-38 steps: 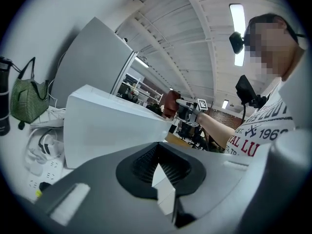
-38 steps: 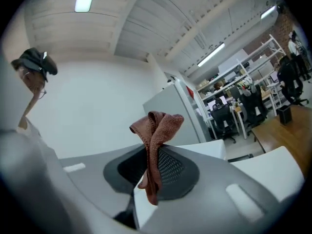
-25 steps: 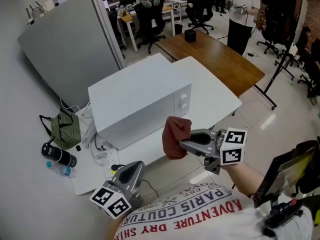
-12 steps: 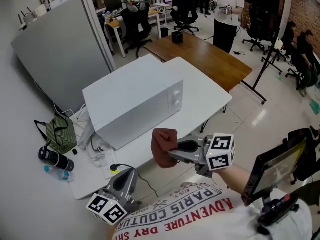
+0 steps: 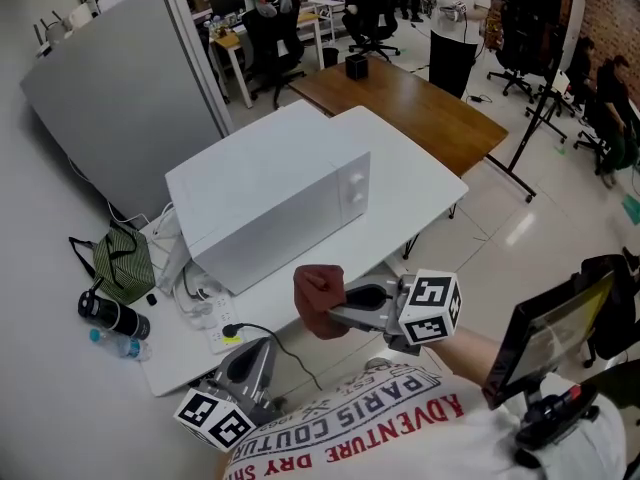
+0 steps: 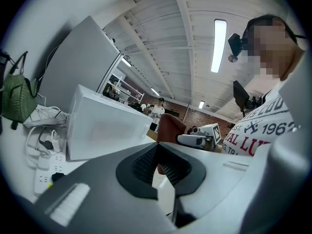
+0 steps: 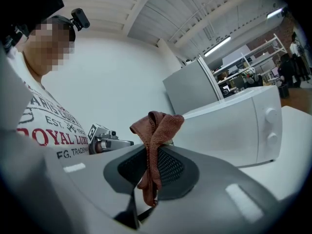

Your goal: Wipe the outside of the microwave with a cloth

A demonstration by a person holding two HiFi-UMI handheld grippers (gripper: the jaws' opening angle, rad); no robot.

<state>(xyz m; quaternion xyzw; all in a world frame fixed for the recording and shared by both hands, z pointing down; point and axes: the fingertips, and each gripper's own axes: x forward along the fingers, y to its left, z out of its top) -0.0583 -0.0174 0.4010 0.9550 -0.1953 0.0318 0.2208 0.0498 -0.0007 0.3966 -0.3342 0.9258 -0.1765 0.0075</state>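
Observation:
A white microwave [image 5: 265, 213] stands on a white table [image 5: 420, 183], its knobs facing right. My right gripper [image 5: 335, 311] is shut on a reddish-brown cloth [image 5: 318, 301], held in front of the table's near edge, apart from the microwave. The cloth [image 7: 155, 145] hangs pinched between the jaws in the right gripper view, with the microwave [image 7: 234, 126] beyond it. My left gripper [image 5: 250, 353] is low at the bottom left, shut with nothing in it. From the left gripper view I see the microwave [image 6: 105, 128] and the cloth [image 6: 170, 129].
A power strip with cables [image 5: 215, 328] lies left of the microwave. A green bag [image 5: 125, 263], a dark bottle [image 5: 113, 315] and a water bottle sit on the floor. A grey partition [image 5: 130, 88] stands behind. A wooden table [image 5: 420, 108] adjoins the white one.
My right gripper with the cloth has moved left and slightly down. The left gripper has stayed low at the bottom left.

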